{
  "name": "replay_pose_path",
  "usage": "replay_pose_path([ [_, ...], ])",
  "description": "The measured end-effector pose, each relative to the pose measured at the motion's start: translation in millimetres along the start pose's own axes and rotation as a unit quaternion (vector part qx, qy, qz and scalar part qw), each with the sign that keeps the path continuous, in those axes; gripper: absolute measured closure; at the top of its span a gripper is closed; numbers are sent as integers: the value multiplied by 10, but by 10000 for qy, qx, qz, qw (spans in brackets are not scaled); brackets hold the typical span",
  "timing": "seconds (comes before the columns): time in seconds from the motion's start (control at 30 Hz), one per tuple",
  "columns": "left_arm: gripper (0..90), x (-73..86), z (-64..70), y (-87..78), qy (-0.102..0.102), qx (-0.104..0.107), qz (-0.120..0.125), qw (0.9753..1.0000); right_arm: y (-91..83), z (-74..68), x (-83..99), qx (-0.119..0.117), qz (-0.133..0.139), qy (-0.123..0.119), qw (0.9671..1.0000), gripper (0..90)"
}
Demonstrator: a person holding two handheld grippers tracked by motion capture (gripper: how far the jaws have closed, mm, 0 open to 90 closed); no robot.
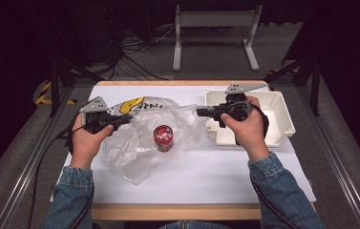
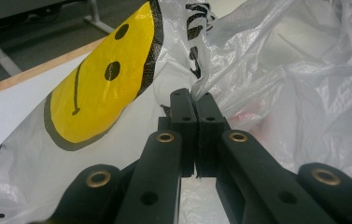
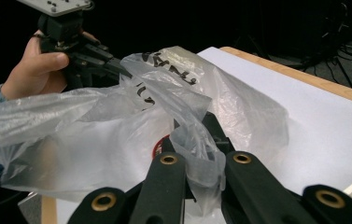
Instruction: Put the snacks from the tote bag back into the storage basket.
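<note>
high view first: i see the clear plastic bag with a yellow smiley print lying on the white-covered table, left of centre. a red-lidded jar stands inside it, seen through the film. my left gripper grips the bag's edge at the left, close to the smiley print; my right gripper holds a stretched strip of the bag at the right, just in front of the white tray at the table's right side. the two grippers are well apart, with the bag's mouth between them.

left gripper view: the jaws are clenched together on a fold of the bag, pads pressed flat with the film pinched at the tips. the smiley face sits just to the left.

right gripper view: the jaws are closed on a twisted strip of the bag, which bunches up between them. a bit of the jar's red lid shows through the plastic. farther off, the left gripper and the hand holding it grip the opposite edge.
</note>
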State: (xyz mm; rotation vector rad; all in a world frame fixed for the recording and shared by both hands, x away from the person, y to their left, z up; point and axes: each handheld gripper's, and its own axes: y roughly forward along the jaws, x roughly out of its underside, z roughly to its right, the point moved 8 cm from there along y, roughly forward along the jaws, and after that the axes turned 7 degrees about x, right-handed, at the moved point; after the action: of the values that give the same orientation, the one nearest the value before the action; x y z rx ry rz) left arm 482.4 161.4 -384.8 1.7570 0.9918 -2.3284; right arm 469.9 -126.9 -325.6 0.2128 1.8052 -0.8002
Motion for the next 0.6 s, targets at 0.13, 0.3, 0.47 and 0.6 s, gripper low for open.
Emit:
replay_pose_path([
  [0.13, 881, 8, -108, 35, -137, -123, 50, 9998, 97, 78, -25, 142, -75, 68, 9998, 883],
  [0.3, 872, 129, -257, 160, -522, -62, 6, 9986, 278, 229, 4, 352, -298, 177, 9988, 882],
  [0.47, 862, 246, -349, 284, -704, -22, -118, 9974, 404, 366, 24, 507, -323, 405, 9974, 861],
  [0.6, 857, 294, -372, 310, -846, 6, -132, 9963, 429, 377, 52, 571, -286, 342, 9974, 729],
])
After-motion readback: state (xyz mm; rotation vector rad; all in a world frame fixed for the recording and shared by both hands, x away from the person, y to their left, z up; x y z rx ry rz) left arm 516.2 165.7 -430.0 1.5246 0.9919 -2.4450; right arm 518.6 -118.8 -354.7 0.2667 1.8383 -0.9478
